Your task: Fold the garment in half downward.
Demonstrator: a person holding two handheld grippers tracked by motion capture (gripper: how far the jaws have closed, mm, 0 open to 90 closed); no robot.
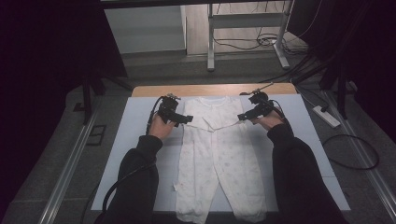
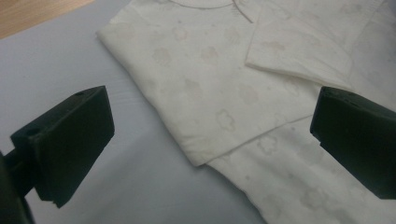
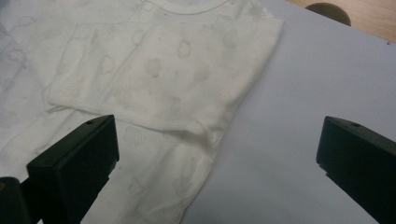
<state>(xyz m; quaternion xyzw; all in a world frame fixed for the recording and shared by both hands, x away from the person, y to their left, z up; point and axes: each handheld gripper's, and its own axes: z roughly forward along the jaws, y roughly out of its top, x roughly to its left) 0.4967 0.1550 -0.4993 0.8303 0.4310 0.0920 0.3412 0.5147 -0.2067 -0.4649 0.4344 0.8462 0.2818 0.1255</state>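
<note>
A white baby romper (image 1: 215, 154) with a faint cloud print lies flat on the pale mat (image 1: 126, 135), neck at the far end, legs toward me. Both sleeves are folded inward across its chest. My left gripper (image 1: 186, 119) hovers at the garment's left shoulder, jaws wide apart with nothing between them. In the left gripper view the folded left sleeve (image 2: 205, 98) lies between and beyond the black jaws. My right gripper (image 1: 243, 115) is at the right shoulder, also open and empty. The right gripper view shows the folded right sleeve (image 3: 163, 79) and its edge just above the mat (image 3: 299, 93).
A wooden table edge (image 1: 215, 89) runs behind the mat. Beyond it stand a metal frame's legs (image 1: 210, 46) and cables on the floor. A power strip (image 1: 327, 116) lies to the right of the table. Bare mat flanks the romper on both sides.
</note>
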